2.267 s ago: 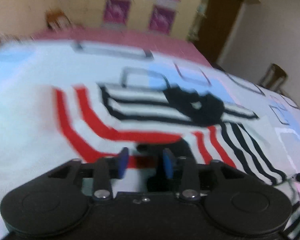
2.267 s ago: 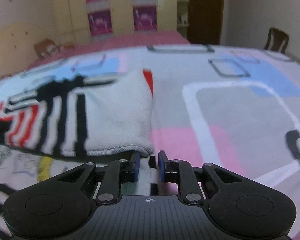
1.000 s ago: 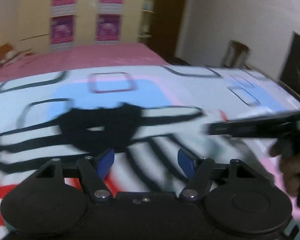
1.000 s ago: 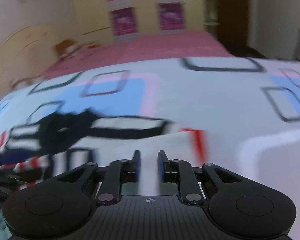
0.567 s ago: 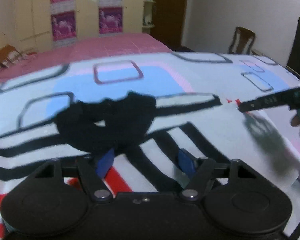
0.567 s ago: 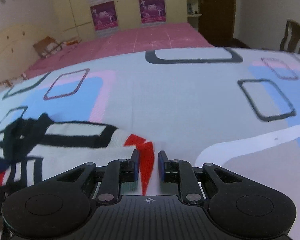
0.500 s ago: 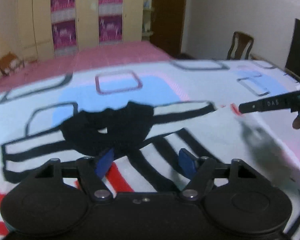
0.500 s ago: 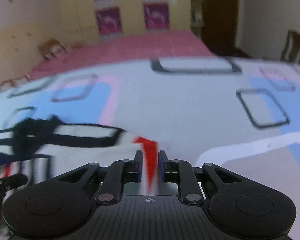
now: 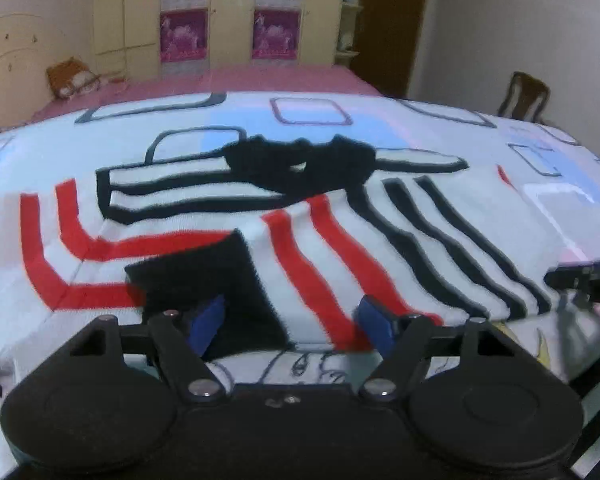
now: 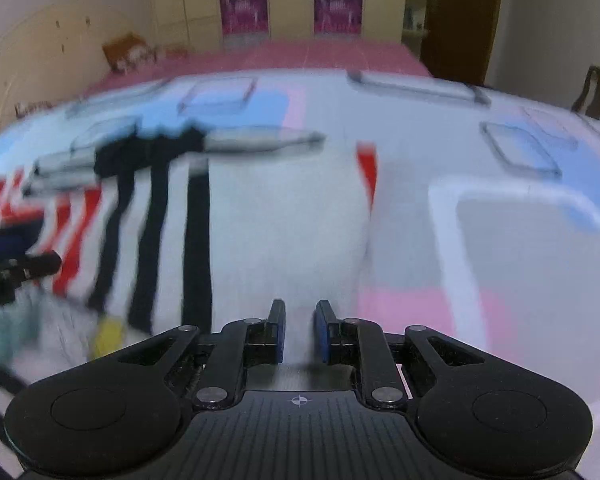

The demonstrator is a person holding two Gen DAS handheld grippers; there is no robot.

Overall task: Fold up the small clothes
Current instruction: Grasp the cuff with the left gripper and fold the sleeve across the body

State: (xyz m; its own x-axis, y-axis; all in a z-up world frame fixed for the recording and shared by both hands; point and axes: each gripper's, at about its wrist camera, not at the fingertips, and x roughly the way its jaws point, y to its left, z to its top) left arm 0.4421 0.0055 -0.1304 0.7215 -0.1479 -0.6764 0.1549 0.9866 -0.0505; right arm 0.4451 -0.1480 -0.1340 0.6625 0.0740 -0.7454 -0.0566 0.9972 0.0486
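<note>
A small white sweater (image 9: 308,216) with red and black stripes and a black collar lies on the patterned bedsheet (image 9: 308,110). A sleeve with a black cuff (image 9: 204,276) is folded across its front. My left gripper (image 9: 292,320) is open, hovering over the sweater's near hem. The sweater also shows in the right wrist view (image 10: 276,216), blurred. My right gripper (image 10: 300,330) is nearly closed at the sweater's near edge; a narrow gap shows between the pads, and whether cloth is pinched is unclear. The other gripper's tip shows at each view's edge.
A second printed garment (image 9: 308,364) lies under the sweater's hem. Beyond the bedsheet lie a pink bedcover (image 9: 228,80), a wardrobe with purple posters (image 9: 228,12), a dark door (image 9: 388,20) and a wooden chair (image 9: 524,96) at the right.
Both grippers have pulled back toward the sweater's near hem. The left jaws stay wide open. The right side of the sweater now lies folded over.
</note>
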